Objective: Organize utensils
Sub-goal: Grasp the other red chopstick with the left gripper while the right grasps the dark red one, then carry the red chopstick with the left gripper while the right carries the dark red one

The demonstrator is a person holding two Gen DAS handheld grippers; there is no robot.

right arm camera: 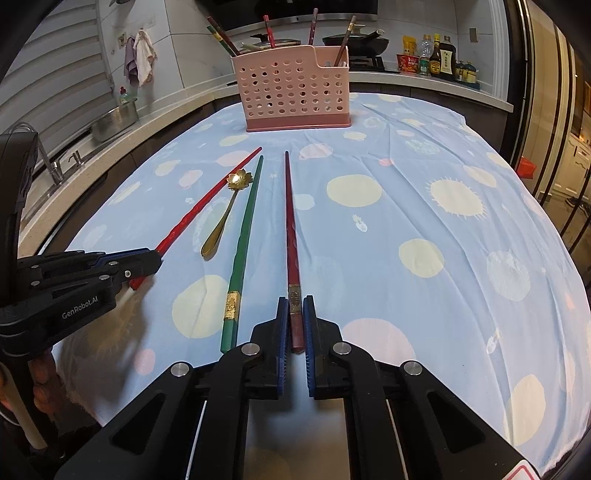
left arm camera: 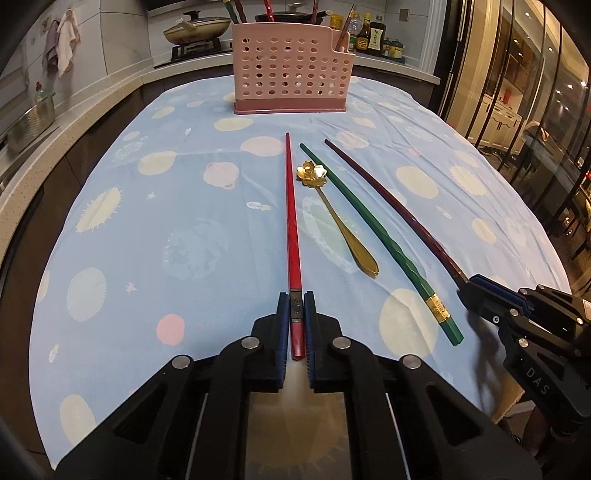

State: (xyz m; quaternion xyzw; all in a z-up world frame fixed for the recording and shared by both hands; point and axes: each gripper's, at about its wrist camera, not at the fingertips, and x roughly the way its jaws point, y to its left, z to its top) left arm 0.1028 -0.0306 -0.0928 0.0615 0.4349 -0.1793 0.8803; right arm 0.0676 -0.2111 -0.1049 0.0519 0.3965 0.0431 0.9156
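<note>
A red chopstick (left arm camera: 291,221), a gold flower-ended spoon (left arm camera: 332,218), a green chopstick (left arm camera: 369,229) and a dark maroon chopstick (left arm camera: 388,206) lie side by side on the blue cloth. My left gripper (left arm camera: 296,306) is shut on the red chopstick's thick end. My right gripper (right arm camera: 295,310) is shut on the maroon chopstick's (right arm camera: 290,221) thick end. Both sticks still lie along the cloth. A pink perforated utensil holder (left arm camera: 291,74) with several chopsticks in it stands at the far end, also in the right wrist view (right arm camera: 295,92).
The table wears a blue cloth with round spots (left arm camera: 166,221). A counter with a metal pot (left arm camera: 31,123), a stove with pans (left arm camera: 195,31) and sauce bottles (right arm camera: 439,57) runs behind. Glass doors (left arm camera: 535,92) stand to the right.
</note>
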